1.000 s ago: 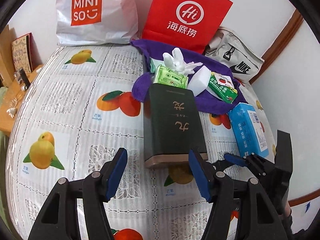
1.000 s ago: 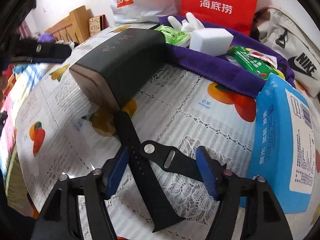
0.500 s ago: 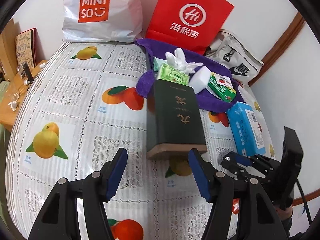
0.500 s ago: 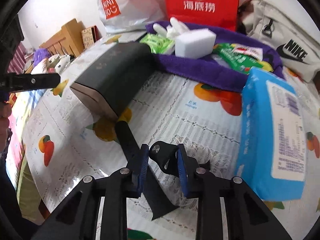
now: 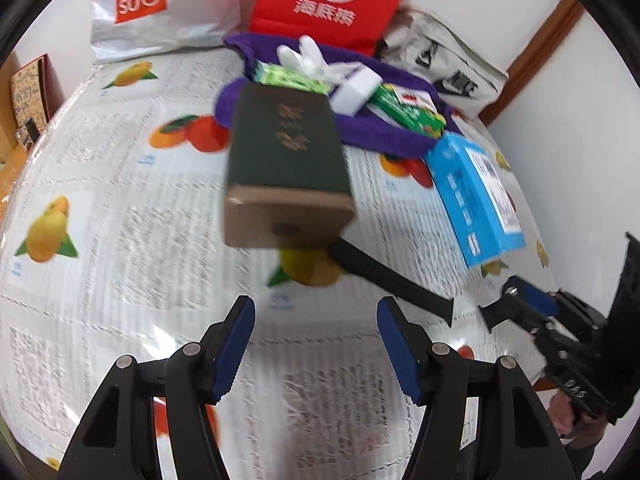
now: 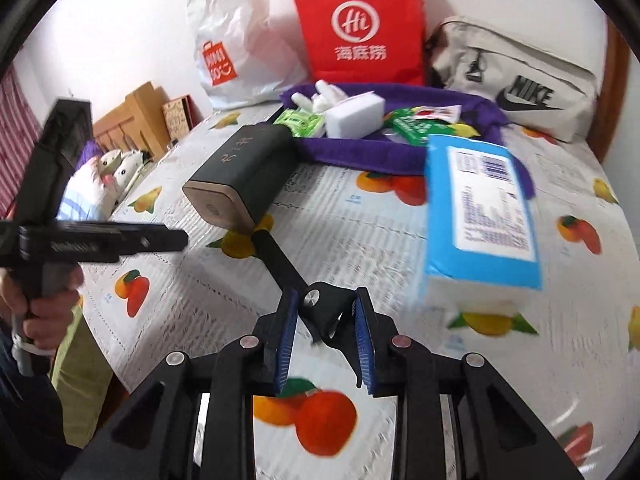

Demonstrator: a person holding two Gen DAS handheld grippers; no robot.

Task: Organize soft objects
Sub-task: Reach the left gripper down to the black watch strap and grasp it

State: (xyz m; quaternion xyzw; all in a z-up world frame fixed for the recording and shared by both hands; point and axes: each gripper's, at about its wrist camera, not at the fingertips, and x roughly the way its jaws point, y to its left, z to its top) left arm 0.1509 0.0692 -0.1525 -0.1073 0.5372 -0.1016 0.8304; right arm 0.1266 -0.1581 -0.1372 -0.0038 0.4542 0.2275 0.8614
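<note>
My right gripper [image 6: 325, 312] is shut on a short black strap piece [image 6: 326, 308] with a silver stud, held just above the bedspread. A longer black strap [image 5: 384, 276] lies on the bed, running from the end of the dark green box [image 5: 286, 160] toward that gripper. In the left wrist view my right gripper [image 5: 520, 300] shows at the right edge with the black piece in its jaws. My left gripper [image 5: 316, 312] hangs open and empty over the bedspread, short of the box. A purple cloth [image 6: 360, 156] behind the box holds a white sponge [image 6: 354, 114], green packs and a white glove.
A blue tissue pack [image 6: 480, 208] lies right of the box. A white Miniso bag [image 5: 160, 4], a red bag [image 6: 360, 24] and a beige Nike bag [image 6: 516, 80] lean on the back wall. A wooden headboard and soft toys [image 6: 116, 168] are off the bed's left side.
My right gripper closed on the short strap piece and lifted it. The left gripper moved nearer to the box and right, staying open; the long strap came into its view.
</note>
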